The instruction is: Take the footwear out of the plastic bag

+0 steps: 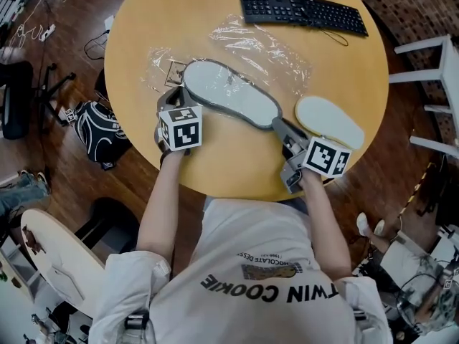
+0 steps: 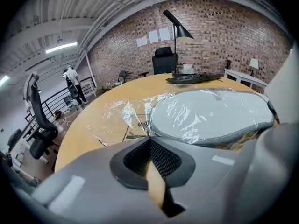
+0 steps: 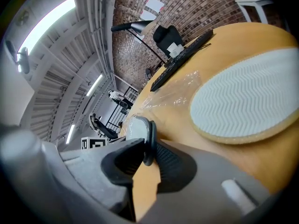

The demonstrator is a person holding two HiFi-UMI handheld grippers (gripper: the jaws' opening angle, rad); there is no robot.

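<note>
A grey slipper (image 1: 229, 92) lies sole-up on the round wooden table (image 1: 179, 20), still wrapped in a clear plastic bag (image 1: 265, 49). My left gripper (image 1: 174, 95) sits at its left end. In the left gripper view the jaws (image 2: 149, 146) are closed on the bag's crinkled edge (image 2: 117, 115), with the slipper (image 2: 210, 113) just beyond. At the slipper's right end, my right gripper (image 1: 281, 126) is shut on its dark rim (image 3: 140, 127). A second slipper (image 1: 330, 120) with a white ribbed sole (image 3: 243, 97) lies bare beside the right gripper.
A black keyboard (image 1: 301, 9) lies at the table's far edge, beyond the bag. A white chair (image 1: 430, 84) stands off the table to the right. On the floor to the left sits a black-and-white bag (image 1: 100, 131). A desk lamp (image 2: 175, 22) rises behind the keyboard.
</note>
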